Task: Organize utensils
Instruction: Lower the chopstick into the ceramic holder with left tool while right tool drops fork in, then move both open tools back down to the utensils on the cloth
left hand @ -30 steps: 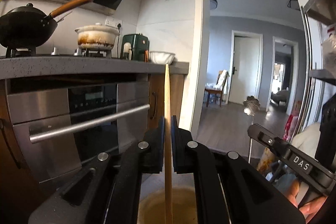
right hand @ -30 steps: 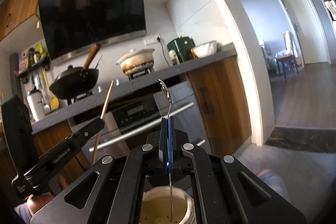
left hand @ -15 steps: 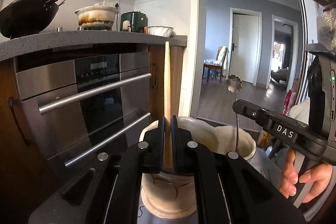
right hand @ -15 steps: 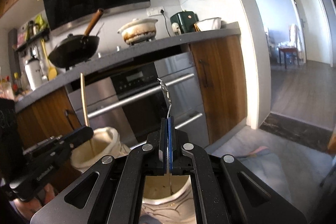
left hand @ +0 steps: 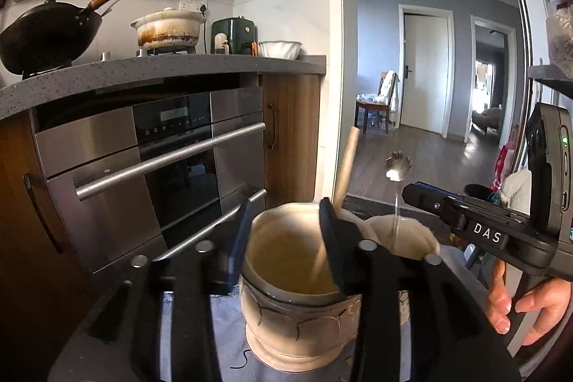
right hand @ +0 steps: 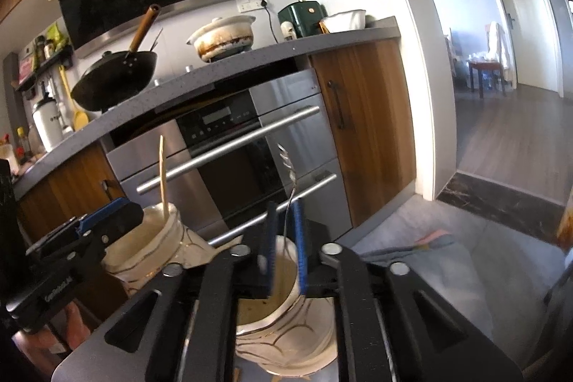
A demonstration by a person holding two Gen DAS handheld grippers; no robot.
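Two cream ceramic pots stand side by side on a blue cloth. My left gripper hovers over the left pot; its jaws are opening. The wooden chopstick stands loose in that pot and leans against the right-hand finger, no longer pinched. My right gripper is over the other pot, its jaws also opening. A thin metal utensil with a scalloped head stands between the pads, its lower end in the pot and a gap showing on its left. From the right wrist view the left gripper and chopstick appear at the left.
A steel oven with bar handles fills the cabinet straight ahead. On the grey counter sit a black wok, a stained casserole, a green appliance and a white bowl. A hand holds the right gripper. A doorway opens rightward.
Both grippers were shut on their utensils and their jaws now stand apart. The chopstick has tipped to the right against the finger. The left gripper sank toward its pot before that.
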